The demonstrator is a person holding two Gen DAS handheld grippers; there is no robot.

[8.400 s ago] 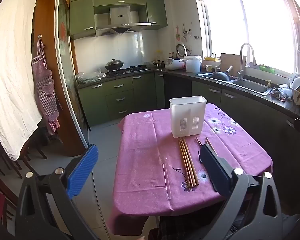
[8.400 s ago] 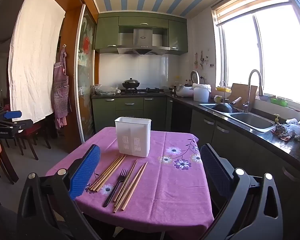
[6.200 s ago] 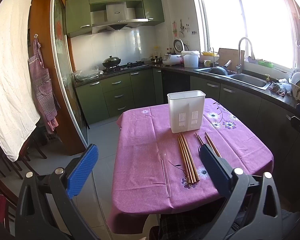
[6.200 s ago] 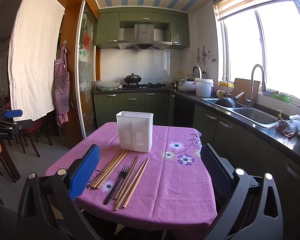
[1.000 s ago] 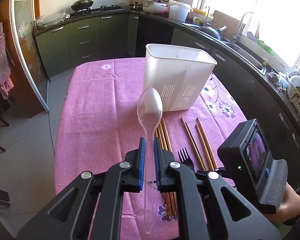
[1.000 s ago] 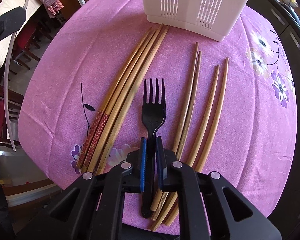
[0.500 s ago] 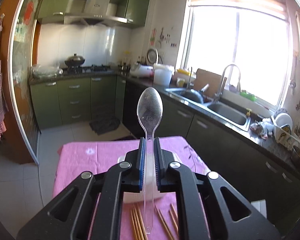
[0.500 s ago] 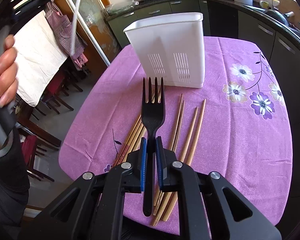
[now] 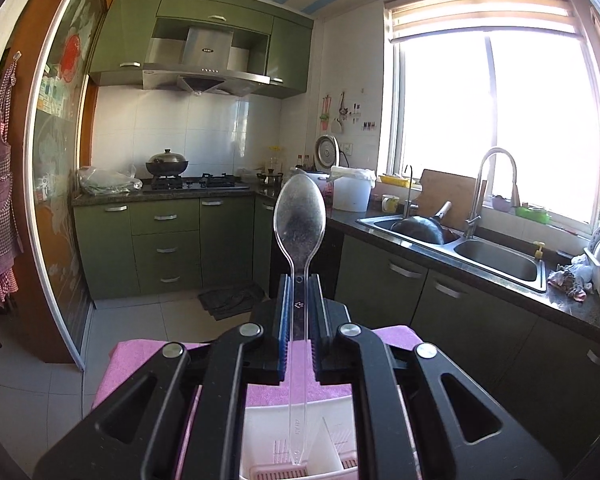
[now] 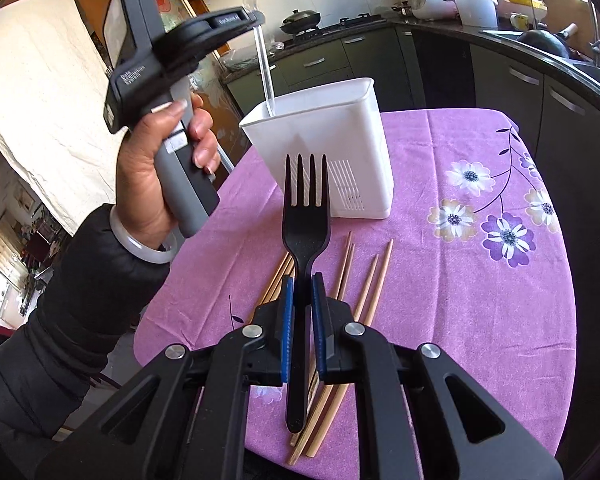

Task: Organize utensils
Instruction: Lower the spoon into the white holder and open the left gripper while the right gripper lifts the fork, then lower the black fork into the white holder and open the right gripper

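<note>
Both utensils had just been lifted off the tabletop [image 10: 480, 320] — left gripper [image 9: 299, 312] clenched on the clear plastic spoon [image 9: 299, 216], its handle tip entering the white utensil caddy [image 10: 332, 128]; right gripper [image 10: 300, 320] clamping the black fork [image 10: 305, 216], next in line.

Daylight scene, bright. Main source: window [image 9: 496, 128], right side of left wrist view, blown out to white. Glare on sink [image 9: 460, 246] and wall tiles [image 9: 172, 120]. Strong fisheye bending at edges, dark corners in both views. Tablecloth [image 10: 460, 300] evenly lit, soft shadows. Focus sharp throughout.
</note>
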